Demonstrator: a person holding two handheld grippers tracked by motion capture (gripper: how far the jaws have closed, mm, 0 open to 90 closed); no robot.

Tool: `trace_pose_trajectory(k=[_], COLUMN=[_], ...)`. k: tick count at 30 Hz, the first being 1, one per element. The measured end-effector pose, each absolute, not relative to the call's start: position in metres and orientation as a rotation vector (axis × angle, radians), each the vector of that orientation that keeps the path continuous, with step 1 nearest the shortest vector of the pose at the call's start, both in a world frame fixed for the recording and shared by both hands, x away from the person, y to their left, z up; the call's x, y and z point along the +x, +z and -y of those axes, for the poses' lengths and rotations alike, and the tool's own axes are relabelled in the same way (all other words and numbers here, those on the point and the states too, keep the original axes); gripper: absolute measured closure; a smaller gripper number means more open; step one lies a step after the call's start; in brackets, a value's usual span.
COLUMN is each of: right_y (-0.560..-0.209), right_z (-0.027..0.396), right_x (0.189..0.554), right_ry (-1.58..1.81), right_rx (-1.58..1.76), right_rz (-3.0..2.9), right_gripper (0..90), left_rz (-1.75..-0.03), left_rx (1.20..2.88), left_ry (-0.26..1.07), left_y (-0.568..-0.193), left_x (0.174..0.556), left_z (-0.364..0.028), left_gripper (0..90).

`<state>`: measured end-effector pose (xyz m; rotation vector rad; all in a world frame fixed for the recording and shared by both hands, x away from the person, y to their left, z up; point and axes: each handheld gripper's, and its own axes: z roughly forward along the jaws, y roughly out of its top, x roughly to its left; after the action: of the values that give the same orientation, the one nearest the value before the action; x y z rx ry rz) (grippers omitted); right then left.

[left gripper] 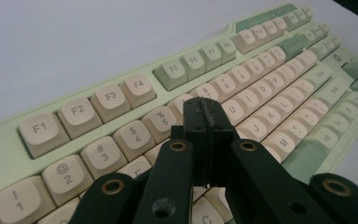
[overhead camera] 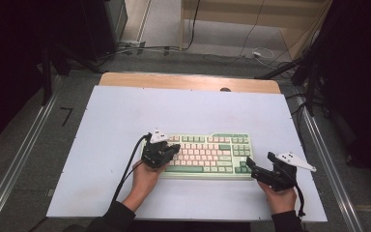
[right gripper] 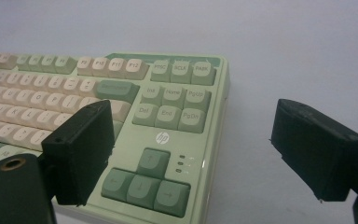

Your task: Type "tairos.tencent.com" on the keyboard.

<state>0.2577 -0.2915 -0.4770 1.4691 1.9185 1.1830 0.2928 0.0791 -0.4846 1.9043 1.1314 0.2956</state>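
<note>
While the left gripper [overhead camera: 174, 149] hovers over the keyboard [overhead camera: 212, 154] with jaws pressed together, nothing between them, its tip sits above the number row near the 6 key [left gripper: 204, 91], so this looks like a key-press step. Right gripper [overhead camera: 249, 166] waits at the keyboard's 3 o'clock end, jaws wide apart, holding nothing. Next move likely needs a short straight dip onto 1 key without clipping neighbours. Keyboard lies centre of a white sheet [overhead camera: 125, 116] on a wooden table [overhead camera: 188, 80]; grey floor, cables [overhead camera: 232, 53] at 12 o'clock
</note>
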Motion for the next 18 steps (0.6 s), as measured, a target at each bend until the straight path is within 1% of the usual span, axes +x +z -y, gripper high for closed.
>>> trace_pose_trajectory(k=[15, 18], right_y=[-0.4772, -0.4772], right_z=[0.2911, 0.2911], right_x=[0.2580, 0.2580], right_ry=[1.179, 1.178], right_rx=[1.470, 1.469], right_rz=[-1.921, -1.922], right_gripper=[11.7, 11.8], left_rz=[-1.165, -1.163], left_rx=[1.943, 1.975], left_ry=[0.280, 0.274], left_y=[-0.4873, -0.4888], left_x=[0.3013, 0.3025], left_z=[-0.0719, -0.0697], left_gripper=[90.0, 90.0])
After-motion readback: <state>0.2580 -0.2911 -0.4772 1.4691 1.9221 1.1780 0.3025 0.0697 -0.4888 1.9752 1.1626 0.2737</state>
